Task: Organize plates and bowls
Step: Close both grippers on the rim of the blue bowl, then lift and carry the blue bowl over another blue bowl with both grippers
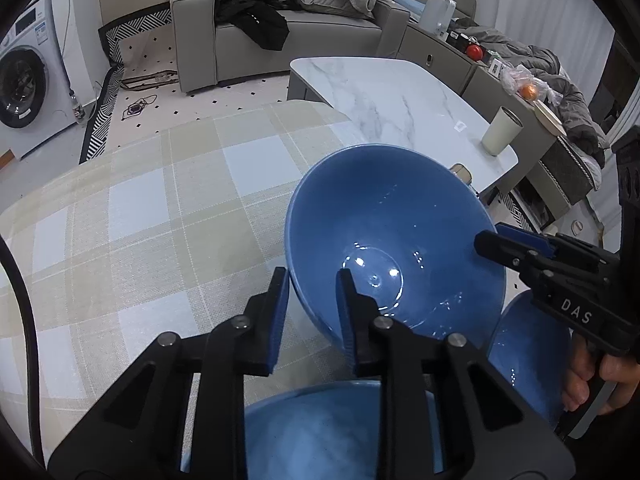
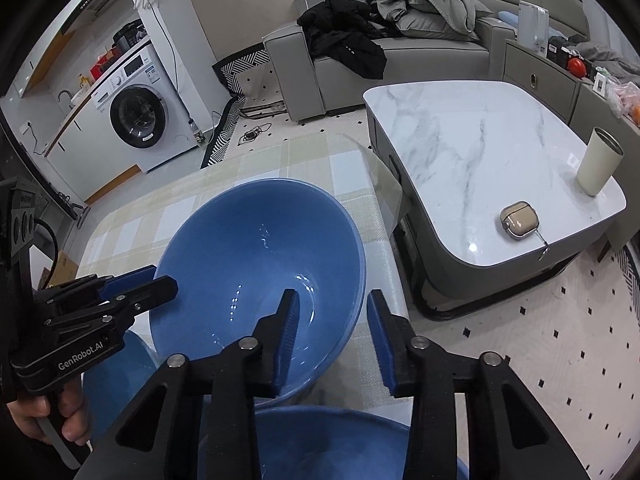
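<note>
Both jaws clamped across blue bowl (image 1: 394,236) rim, tilted downward

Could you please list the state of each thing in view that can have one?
large blue bowl: upright, empty, gripped at opposite rims.
left gripper: shut on the bowl's rim.
right gripper: shut on the bowl's rim.
washing machine: door closed.
cream tumbler: upright on the marble table.

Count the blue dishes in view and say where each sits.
3. The large bowl is gripped at its rim by both grippers; a second dish lies below the left gripper; a third sits beneath the right gripper. More may be hidden.
</note>
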